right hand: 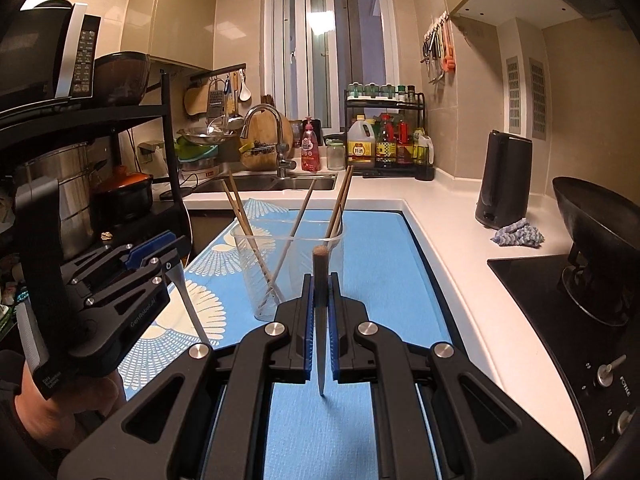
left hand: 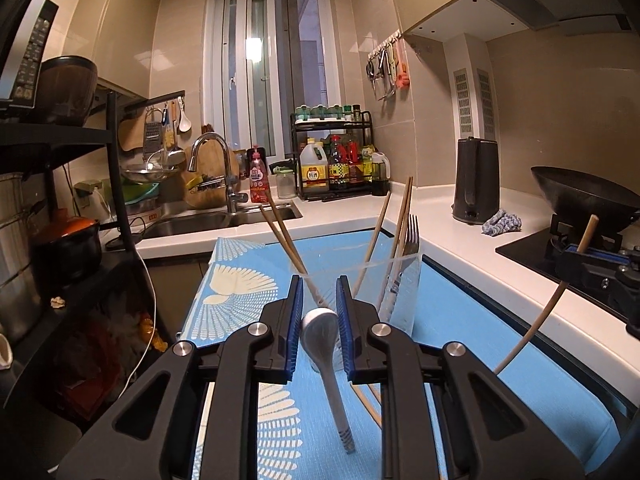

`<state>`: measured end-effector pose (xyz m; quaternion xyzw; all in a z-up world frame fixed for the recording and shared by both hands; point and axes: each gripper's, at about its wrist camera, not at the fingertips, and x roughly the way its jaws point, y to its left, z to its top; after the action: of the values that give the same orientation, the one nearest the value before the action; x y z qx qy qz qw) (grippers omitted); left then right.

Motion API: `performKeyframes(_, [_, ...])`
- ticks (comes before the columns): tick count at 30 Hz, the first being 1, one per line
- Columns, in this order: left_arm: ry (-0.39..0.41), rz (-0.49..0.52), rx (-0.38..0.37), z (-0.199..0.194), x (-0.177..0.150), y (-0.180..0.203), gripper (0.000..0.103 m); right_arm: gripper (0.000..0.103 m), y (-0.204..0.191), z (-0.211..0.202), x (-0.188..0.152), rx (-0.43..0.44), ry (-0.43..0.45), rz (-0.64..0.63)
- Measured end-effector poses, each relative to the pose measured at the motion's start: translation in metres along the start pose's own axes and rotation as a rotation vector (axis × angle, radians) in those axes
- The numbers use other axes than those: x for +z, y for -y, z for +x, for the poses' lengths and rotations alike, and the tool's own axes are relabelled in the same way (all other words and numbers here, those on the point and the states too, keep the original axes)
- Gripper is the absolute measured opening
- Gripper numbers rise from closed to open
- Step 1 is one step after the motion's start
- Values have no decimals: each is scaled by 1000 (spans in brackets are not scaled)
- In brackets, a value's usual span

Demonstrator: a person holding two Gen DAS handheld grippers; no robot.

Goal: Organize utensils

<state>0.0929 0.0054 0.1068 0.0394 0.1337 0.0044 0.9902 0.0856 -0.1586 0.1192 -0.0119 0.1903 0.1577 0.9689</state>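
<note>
Gripping a white spoon [left hand: 320, 332] by its bowl, left gripper [left hand: 318, 312] has the handle hanging below the jaws. Right gripper [right hand: 320, 312] is clamped on a wooden chopstick [right hand: 320, 280], blunt end above the jaws, tip below. Clear cup [right hand: 288, 268] stands just ahead of both on the blue mat [right hand: 384, 248], holding chopsticks and a fork [left hand: 406, 256].
</note>
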Motion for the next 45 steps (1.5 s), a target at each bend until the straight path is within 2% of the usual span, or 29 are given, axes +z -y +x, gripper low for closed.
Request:
performKeyframes(4, [-6, 4, -8, 4, 14, -1, 15, 7, 1, 2, 11, 1, 4, -13])
performKeyframes(5, [-9, 5, -9, 6, 17, -1, 12, 7, 0, 3, 12, 1, 3, -16])
performKeyframes(6, [-14, 1, -13, 7, 20, -3, 0, 7, 0, 4, 14, 2, 2, -18])
performKeyframes(10, [-49, -11, -28, 15, 28, -6, 0, 7, 2, 9, 24, 12, -5, -22])
performKeyframes(15, [-56, -15, -47, 17, 29, -11, 0, 7, 1, 12, 32, 17, -7, -31])
performKeyframes(18, [-87, -62, -103, 18, 25, -25, 0, 7, 2, 13, 31, 21, -13, -27])
performKeyframes(22, [-170, -127, -161, 21, 2, -55, 0, 7, 2, 12, 23, 27, -22, -26])
performKeyframes(26, [-242, -141, -176, 12, -34, -72, 0, 7, 4, 9, 14, 26, -24, -11])
performKeyframes(32, [-344, -151, -204, -10, -87, -76, 0, 7, 0, 2, 2, 25, -18, -22])
performKeyframes(38, [-413, -146, -211, -27, -125, -79, 1, 7, 0, -7, -5, 24, -9, -14])
performKeyframes(40, [-416, -126, -200, -33, -132, -80, 4, 7, 0, -9, -7, 24, -8, -10])
performKeyframes(45, [-419, -166, -212, -42, -141, -92, 23, 7, -4, -14, -11, 16, -6, -19])
